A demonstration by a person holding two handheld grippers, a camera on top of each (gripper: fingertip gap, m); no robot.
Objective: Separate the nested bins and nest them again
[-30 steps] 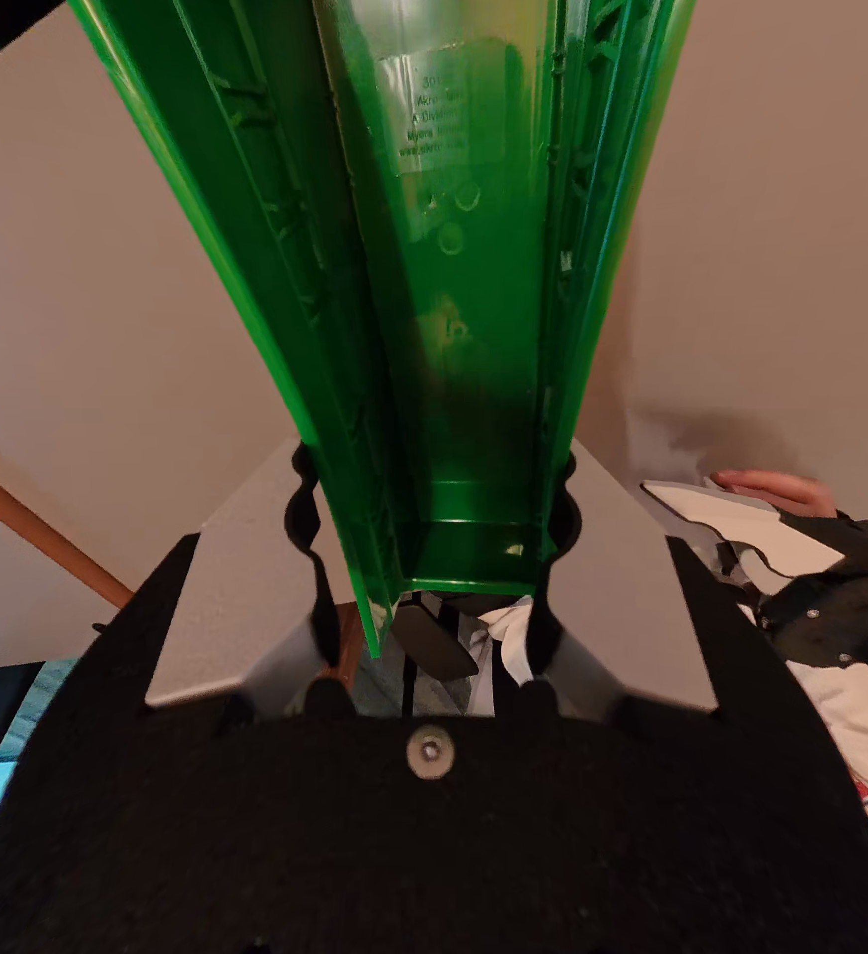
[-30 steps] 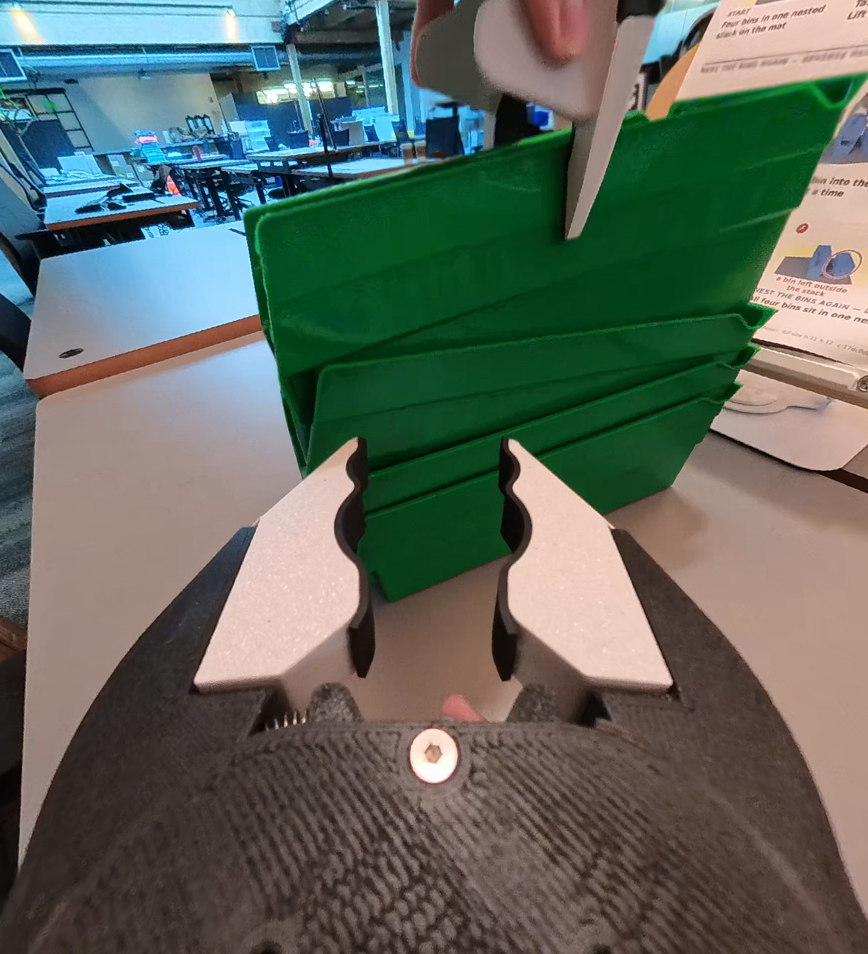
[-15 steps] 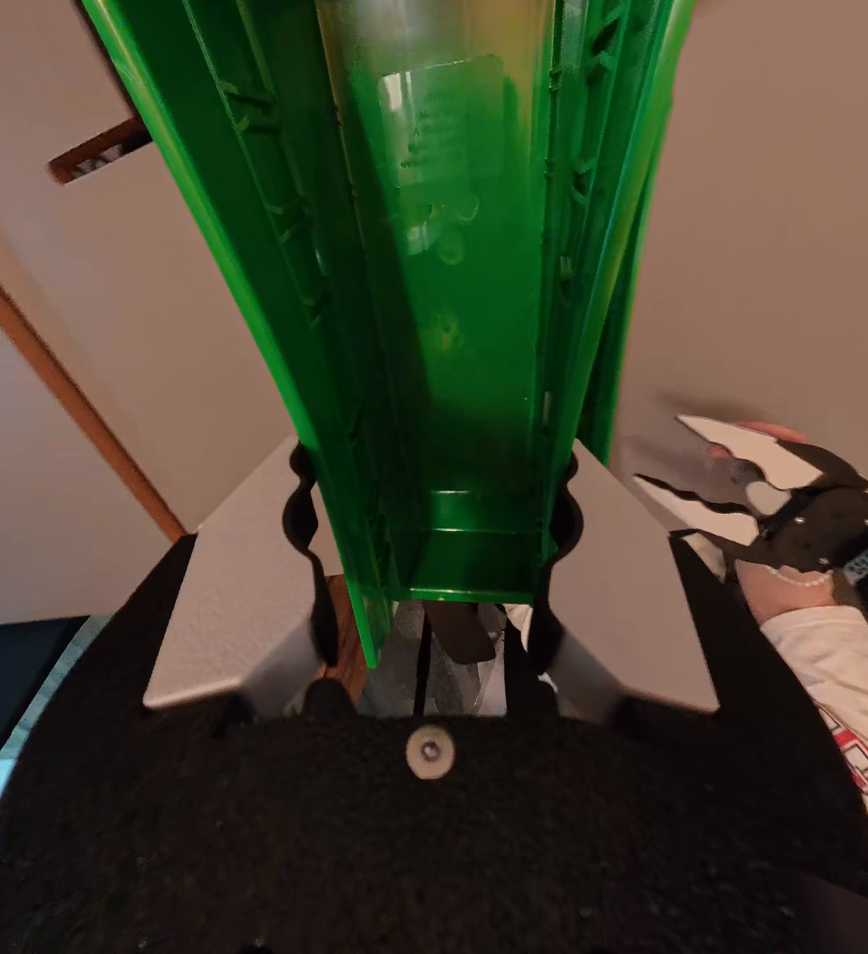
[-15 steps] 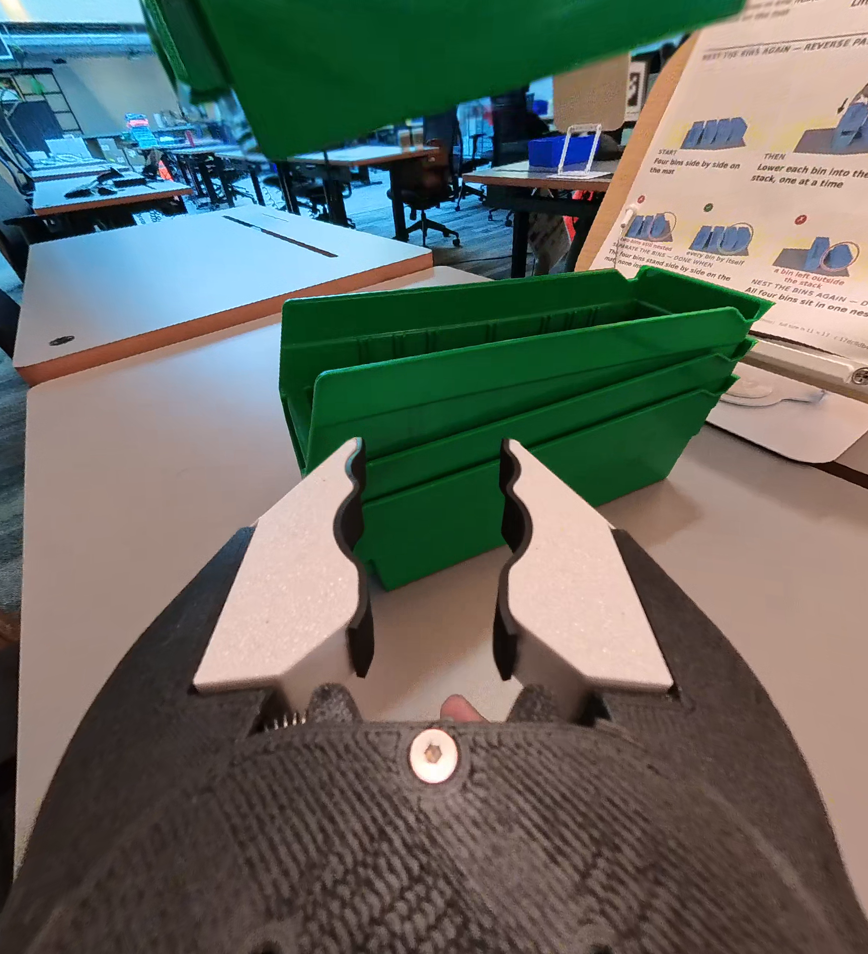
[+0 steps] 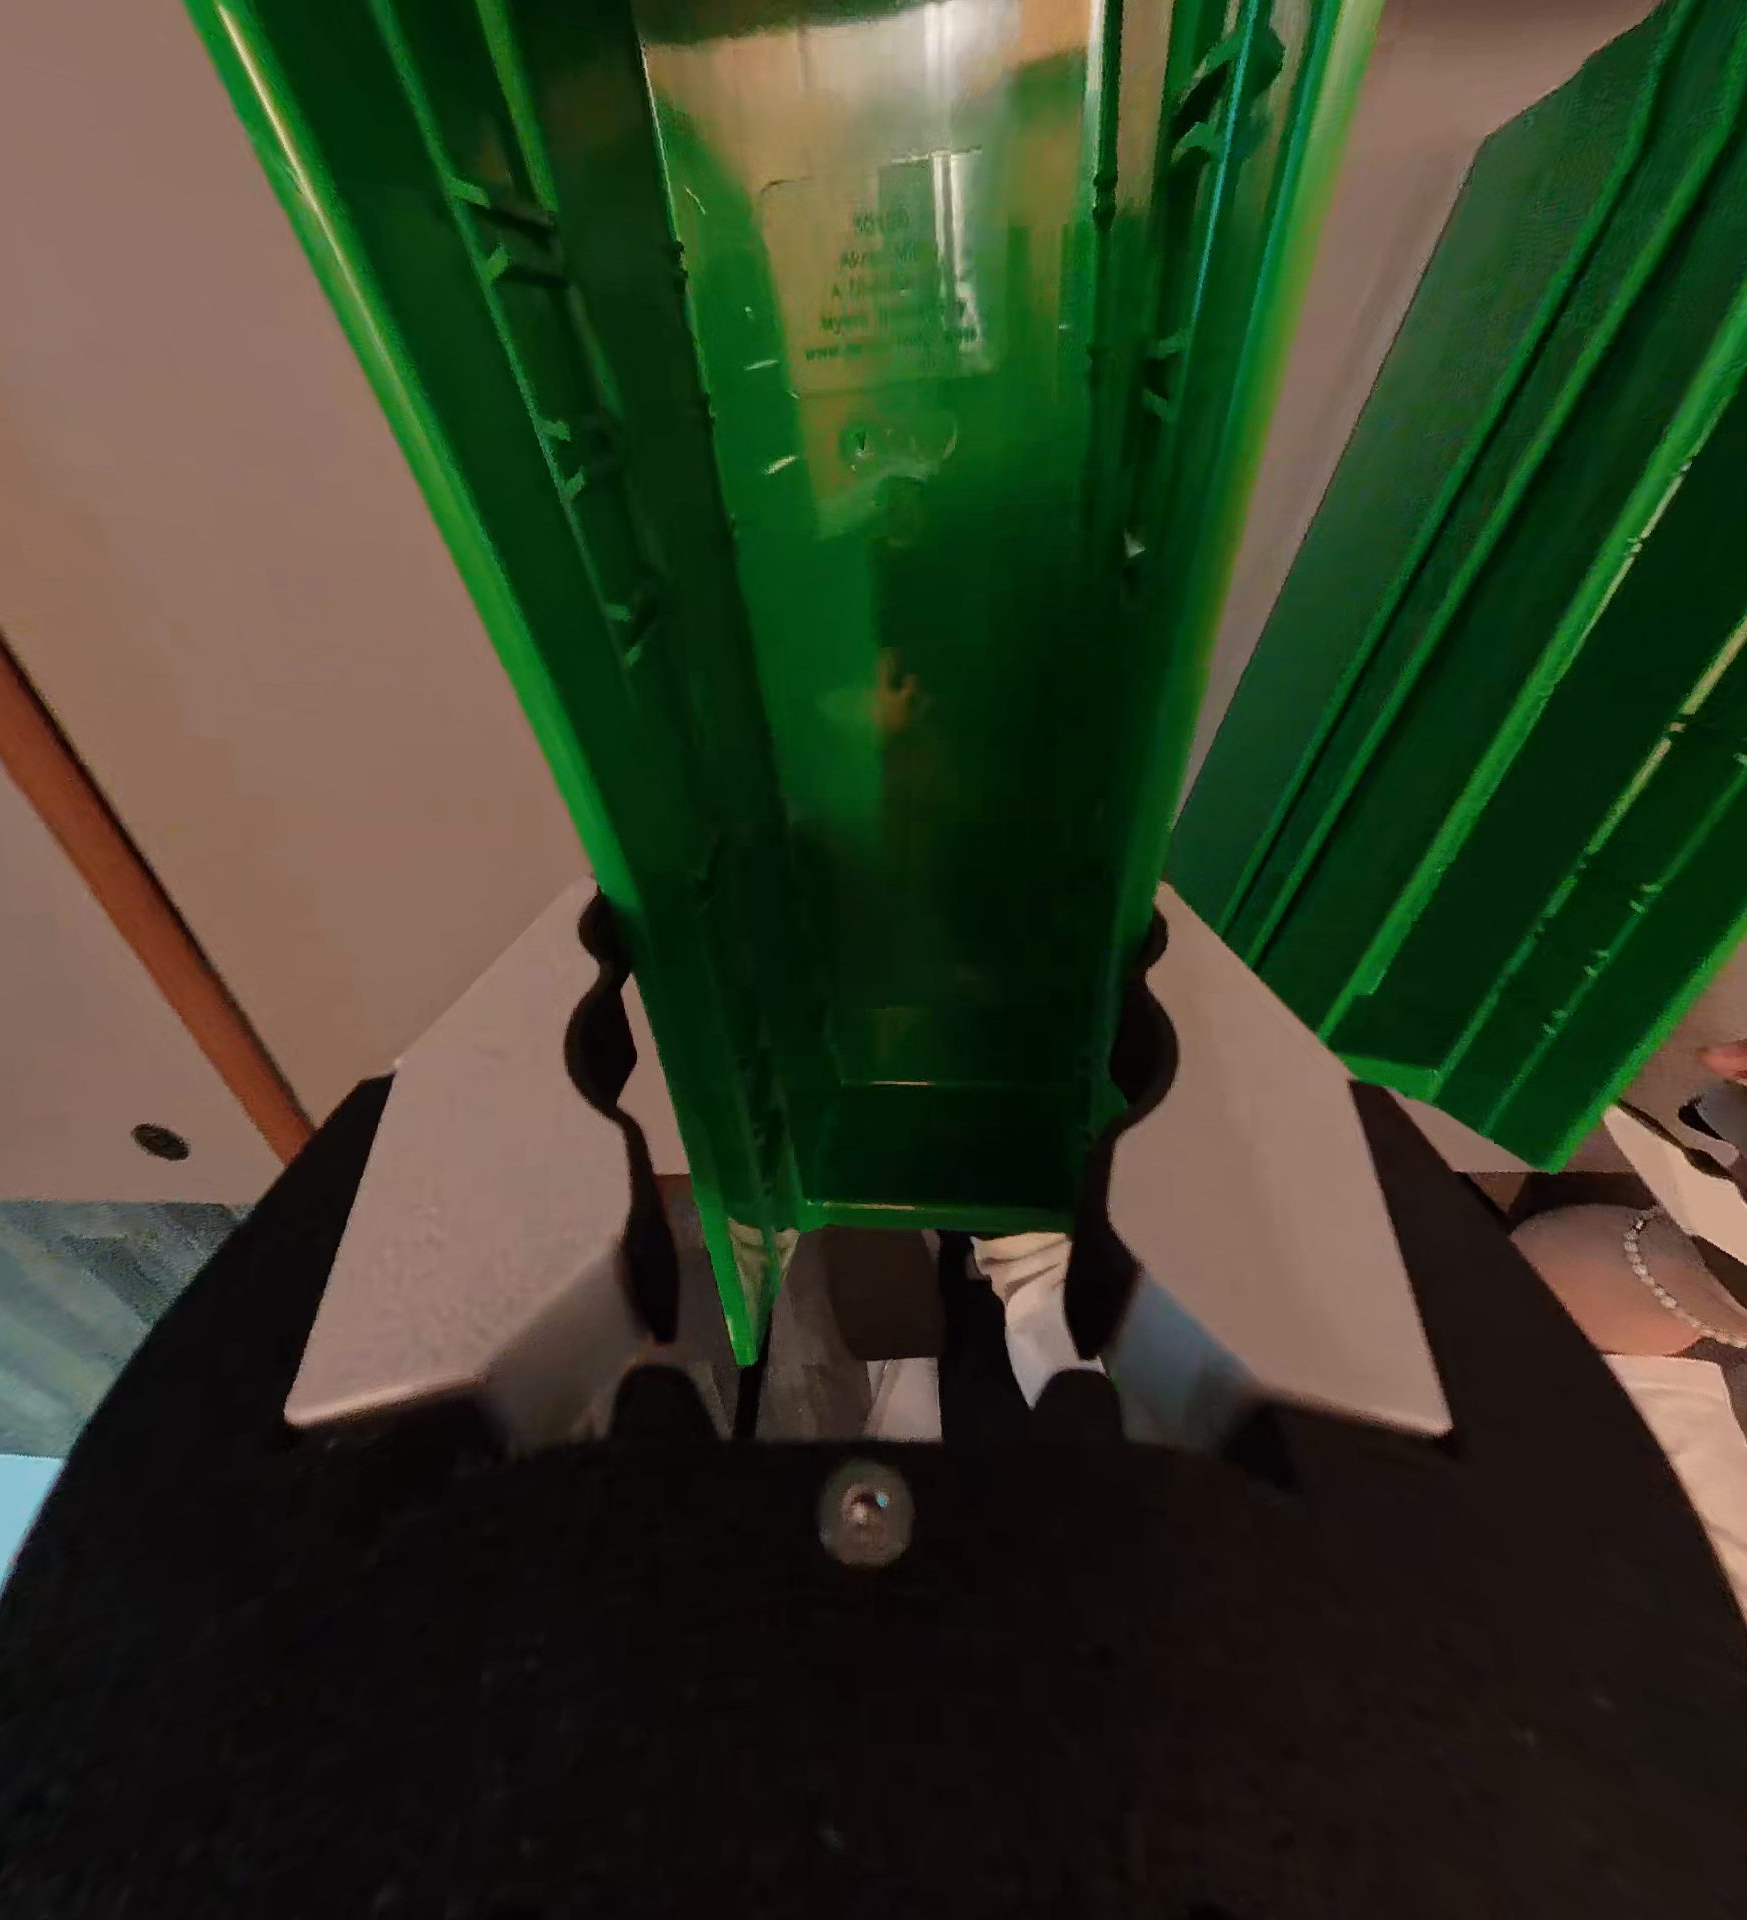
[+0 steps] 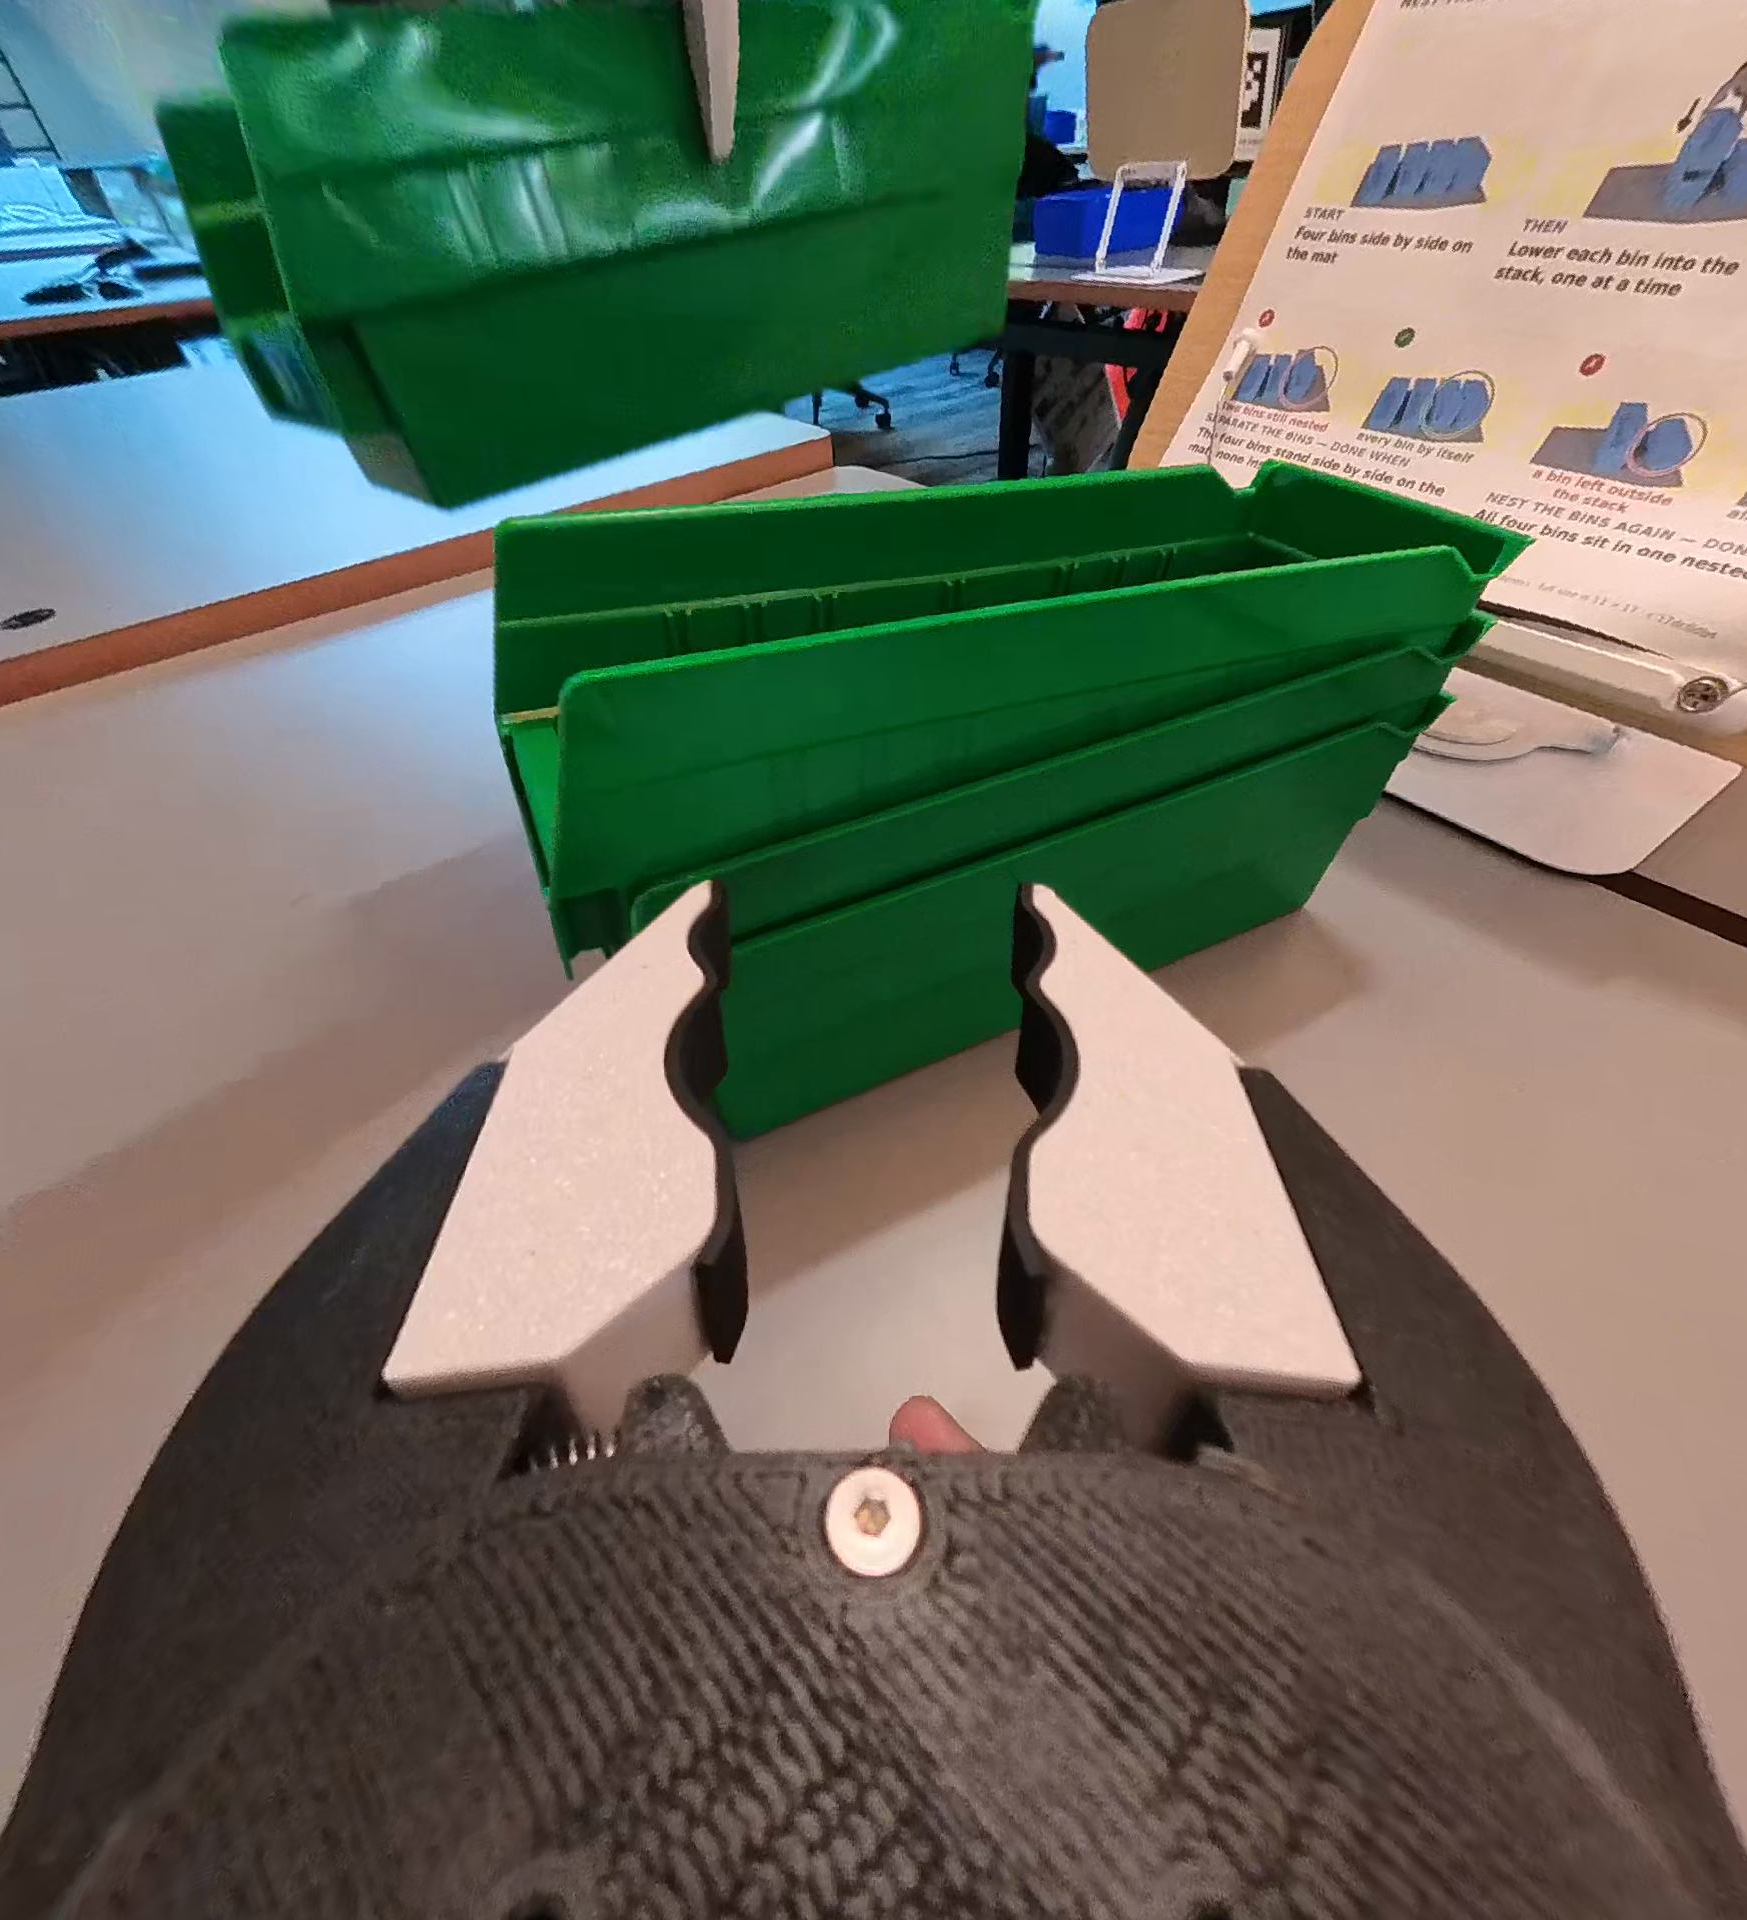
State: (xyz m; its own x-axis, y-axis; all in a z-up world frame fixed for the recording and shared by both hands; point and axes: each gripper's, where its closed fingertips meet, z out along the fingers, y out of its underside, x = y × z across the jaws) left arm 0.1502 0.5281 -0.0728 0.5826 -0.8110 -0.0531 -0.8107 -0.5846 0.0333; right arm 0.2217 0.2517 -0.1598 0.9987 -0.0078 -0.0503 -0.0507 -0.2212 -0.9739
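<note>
My left gripper (image 5: 874, 935) is shut on the side walls of one long green bin (image 5: 910, 623) and holds it in the air, open side towards the camera. In the right wrist view this bin (image 6: 620, 291) hangs above and to the left of the stack, with a left fingertip (image 6: 713, 94) on its rim. The stack of three nested green bins (image 6: 1004, 727) stands on the grey table (image 6: 225, 935); it also shows in the left wrist view (image 5: 1523, 623). My right gripper (image 6: 869, 904) is open and empty, just in front of the stack's near side.
An instruction board (image 6: 1534, 312) leans on a white stand behind the stack at the right. A second table with a wooden edge (image 6: 225, 499) adjoins at the back left. Desks and chairs fill the room beyond.
The left gripper has lifted the top bin out of the stack, then carried it left and somewhat lower. The right gripper has stayed open in front of the stack.
</note>
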